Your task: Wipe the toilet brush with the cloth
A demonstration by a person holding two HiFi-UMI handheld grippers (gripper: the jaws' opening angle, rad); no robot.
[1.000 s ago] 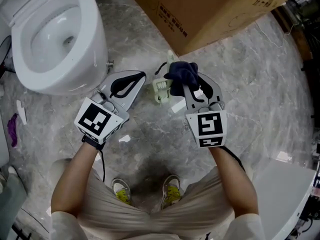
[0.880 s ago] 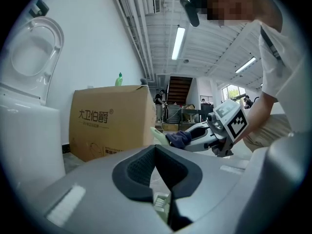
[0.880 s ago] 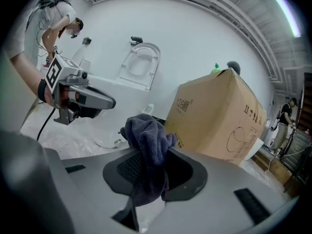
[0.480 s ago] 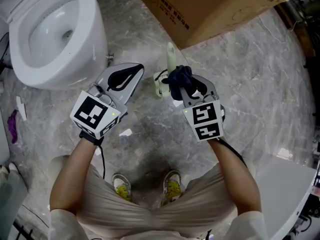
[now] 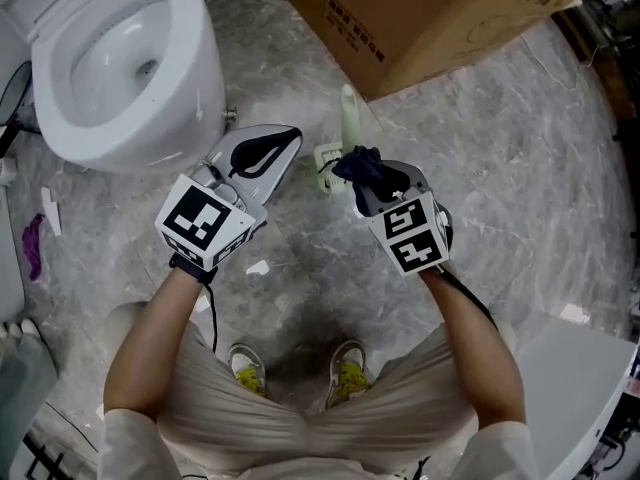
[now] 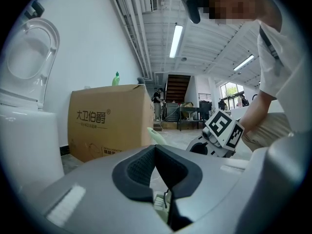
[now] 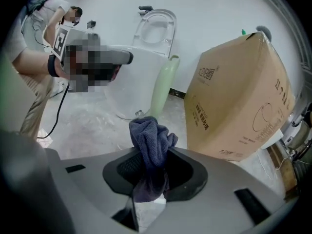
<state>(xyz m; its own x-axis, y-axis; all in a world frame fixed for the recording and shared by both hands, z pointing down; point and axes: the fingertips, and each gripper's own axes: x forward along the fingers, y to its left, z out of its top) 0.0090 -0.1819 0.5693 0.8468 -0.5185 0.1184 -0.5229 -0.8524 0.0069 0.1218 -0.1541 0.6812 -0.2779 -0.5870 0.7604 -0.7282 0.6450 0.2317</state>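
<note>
A pale green toilet brush (image 5: pixel 349 120) stands on the floor, its whitish base (image 5: pixel 326 162) between my two grippers. The right gripper (image 5: pixel 362 180) is shut on a dark blue cloth (image 5: pixel 364 166), which bunches above the jaws just right of the brush base. In the right gripper view the cloth (image 7: pixel 151 145) sticks up from the gripper (image 7: pixel 151 179) with the brush handle (image 7: pixel 161 89) upright behind it. The left gripper (image 5: pixel 288 140) is shut, holds nothing, and points at the brush from the left. Its own view shows the left gripper (image 6: pixel 164 184), the handle (image 6: pixel 156 134) and the right gripper (image 6: pixel 222 131).
A white toilet (image 5: pixel 120 63) stands at the far left, close to the left gripper. A large cardboard box (image 5: pixel 420 13) lies just behind the brush. Paper scraps (image 5: pixel 256 267) dot the marble floor. The person's shoes (image 5: pixel 345 368) are below.
The right gripper with the cloth has drawn in closer to the brush base. The left gripper has shifted slightly right toward the brush. Both stay shut.
</note>
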